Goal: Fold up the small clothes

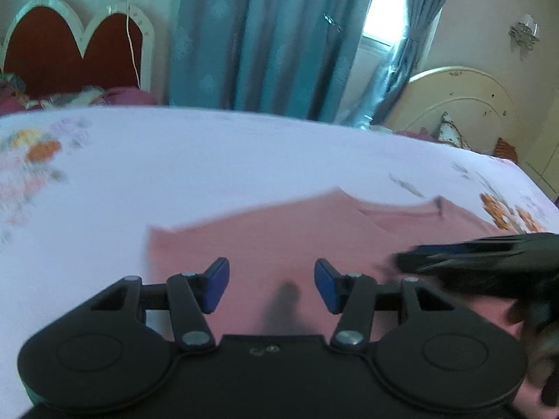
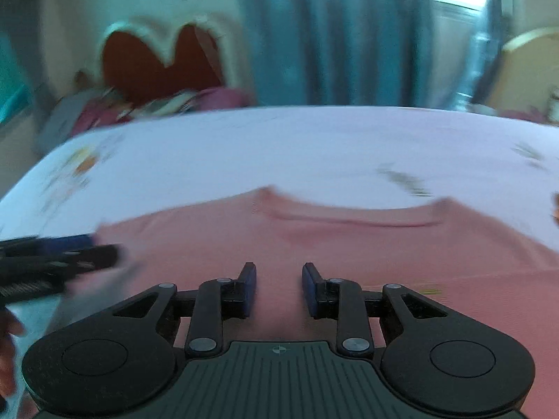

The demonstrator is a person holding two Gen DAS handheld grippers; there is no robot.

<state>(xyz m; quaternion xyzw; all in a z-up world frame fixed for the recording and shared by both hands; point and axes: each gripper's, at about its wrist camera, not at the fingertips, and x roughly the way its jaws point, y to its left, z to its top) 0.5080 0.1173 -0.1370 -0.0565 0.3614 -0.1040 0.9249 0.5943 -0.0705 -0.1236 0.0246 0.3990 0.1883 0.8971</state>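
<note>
Left wrist view shows my left gripper (image 1: 271, 286) with its jaws parted and empty over the pink garment (image 1: 279, 237) lying flat on the bed (image 1: 209, 160), while my right gripper (image 2: 279, 289), further right, holds narrower jaws apart above the same cloth, gripping nothing.
</note>
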